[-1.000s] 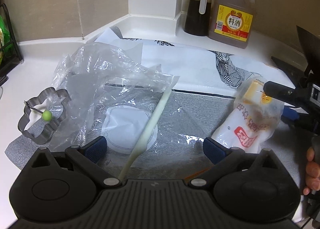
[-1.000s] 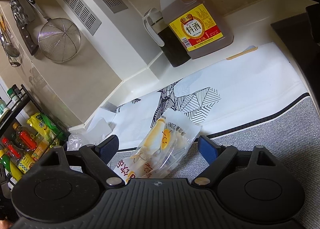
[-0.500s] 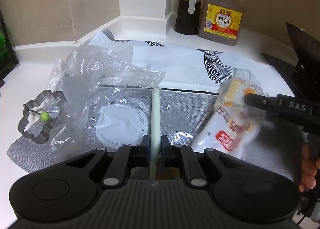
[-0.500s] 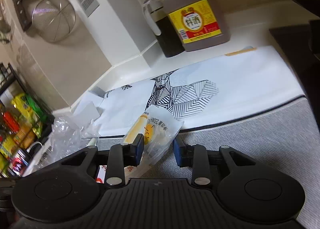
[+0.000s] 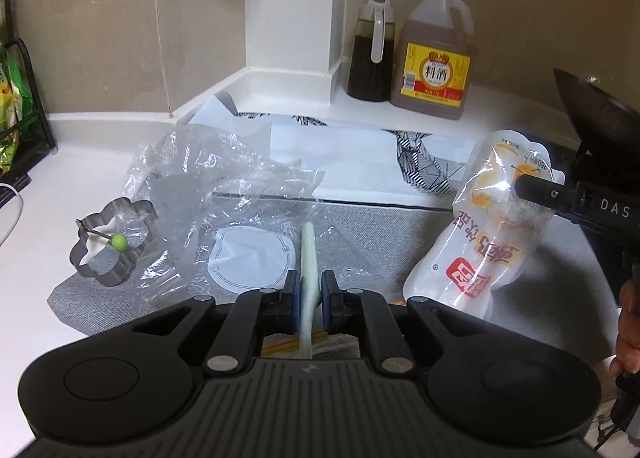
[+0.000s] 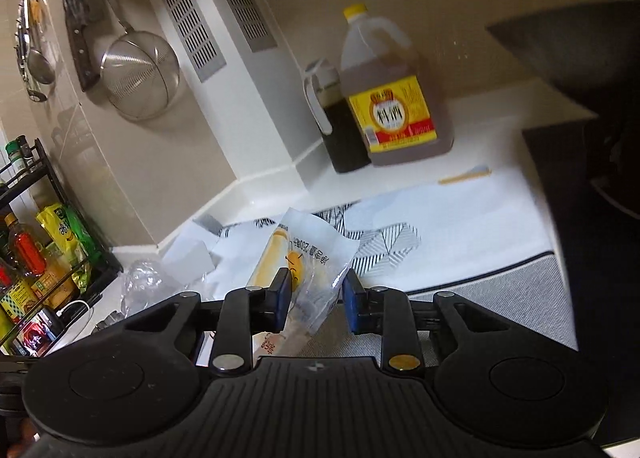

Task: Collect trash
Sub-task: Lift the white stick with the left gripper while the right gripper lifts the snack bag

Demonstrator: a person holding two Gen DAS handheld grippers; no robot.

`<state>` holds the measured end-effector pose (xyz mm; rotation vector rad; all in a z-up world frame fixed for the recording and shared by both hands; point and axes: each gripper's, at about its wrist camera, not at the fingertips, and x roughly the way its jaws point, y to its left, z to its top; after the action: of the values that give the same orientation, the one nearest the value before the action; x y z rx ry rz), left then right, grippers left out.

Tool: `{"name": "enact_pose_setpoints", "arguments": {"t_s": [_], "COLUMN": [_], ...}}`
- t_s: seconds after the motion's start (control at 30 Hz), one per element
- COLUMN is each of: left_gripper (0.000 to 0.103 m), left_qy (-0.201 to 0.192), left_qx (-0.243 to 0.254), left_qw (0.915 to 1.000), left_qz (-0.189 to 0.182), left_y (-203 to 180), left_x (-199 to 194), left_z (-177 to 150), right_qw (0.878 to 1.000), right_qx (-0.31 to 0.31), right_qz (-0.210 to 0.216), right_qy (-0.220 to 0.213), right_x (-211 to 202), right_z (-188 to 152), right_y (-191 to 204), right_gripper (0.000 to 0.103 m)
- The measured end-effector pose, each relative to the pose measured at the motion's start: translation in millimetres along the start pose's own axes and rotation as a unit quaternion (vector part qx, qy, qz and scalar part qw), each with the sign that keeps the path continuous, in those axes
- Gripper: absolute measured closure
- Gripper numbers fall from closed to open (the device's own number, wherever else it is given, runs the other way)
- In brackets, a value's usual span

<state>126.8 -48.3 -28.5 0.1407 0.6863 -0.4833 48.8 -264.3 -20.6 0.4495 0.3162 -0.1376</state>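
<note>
Left gripper [image 5: 307, 300] of mine clamped on pale stalk [image 5: 307, 254], maybe a leek, right gripper [image 6: 316, 300] closing on snack bag [image 6: 310, 258], bag lifted off mat [image 5: 360, 225].

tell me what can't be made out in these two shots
- Pale stalk, left wrist view: its near end is hidden behind the left gripper.
- Snack wrapper, right wrist view: its lower part is hidden by the right gripper, whose jaws are closing on it.
- Clear plastic bag: anything inside, blurred by glare.
- Wrapper's small print: too small.
</note>
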Motion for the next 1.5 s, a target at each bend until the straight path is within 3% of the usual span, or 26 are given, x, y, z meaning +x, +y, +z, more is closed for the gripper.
{"name": "enact_pose_setpoints", "arguments": {"t_s": [0.4,0.87,1.27,1.5], "left_gripper": [0.092,0.092,0.092,0.092], "left_qy": [-0.048,-0.094,-0.090,-0.075], "left_qx": [-0.044,-0.064,-0.063,-0.077], "left_qw": [0.9970,0.9923,0.9935,0.9942], "left_qz": [-0.042,-0.047,-0.030,-0.011], "left_y": [10,8,6,7], "left_x": [-56,-126,-179,-196], "left_z": [-3,-28,-92,-138], "right_qw": [0.998,0.994,0.982,0.974], "right_qx": [-0.040,-0.078,-0.131,-0.161], "right_qz": [0.009,0.046,0.125,0.161], "right_qy": [-0.041,-0.058,-0.052,-0.018], "right_x": [-35,-71,-138,-167], "right_z": [6,-1,-30,-60], "right_y": [16,35,64,80], "right_gripper": [0.076,0.078,0.079,0.079]}}
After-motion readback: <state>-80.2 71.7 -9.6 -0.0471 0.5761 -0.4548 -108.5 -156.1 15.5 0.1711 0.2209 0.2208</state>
